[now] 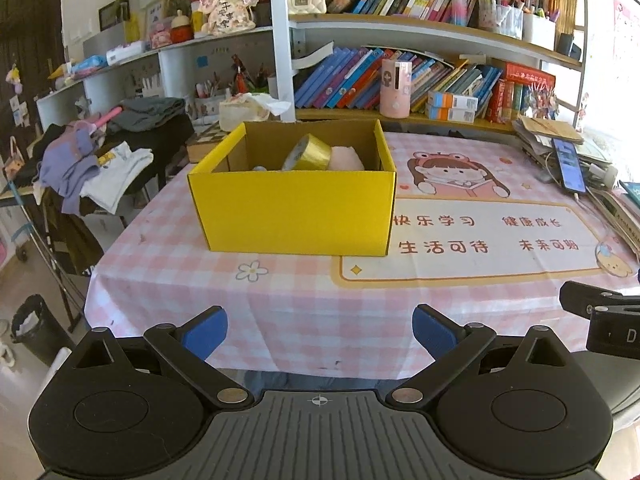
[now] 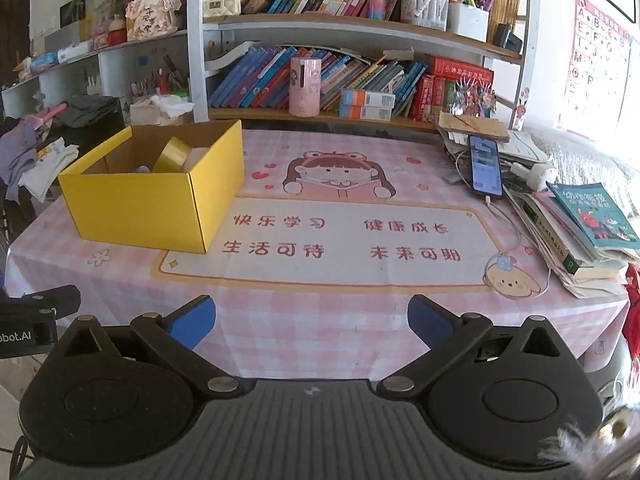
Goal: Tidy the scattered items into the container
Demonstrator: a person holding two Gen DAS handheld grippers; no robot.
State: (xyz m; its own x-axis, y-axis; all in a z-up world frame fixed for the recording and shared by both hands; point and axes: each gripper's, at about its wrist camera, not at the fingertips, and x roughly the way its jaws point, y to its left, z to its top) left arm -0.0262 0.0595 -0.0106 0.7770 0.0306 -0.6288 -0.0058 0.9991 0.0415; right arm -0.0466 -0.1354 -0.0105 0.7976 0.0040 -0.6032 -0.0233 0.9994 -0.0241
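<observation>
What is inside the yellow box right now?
Inside the yellow box: a gold tape roll, a pink soft item and a small grey thing. The front wall hides the floor.

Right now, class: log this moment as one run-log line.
left gripper: open, empty | right gripper: open, empty | yellow box: holds gold tape roll, pink item

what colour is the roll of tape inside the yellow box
Shiny gold. The roll of tape shows best in the left wrist view.
</observation>
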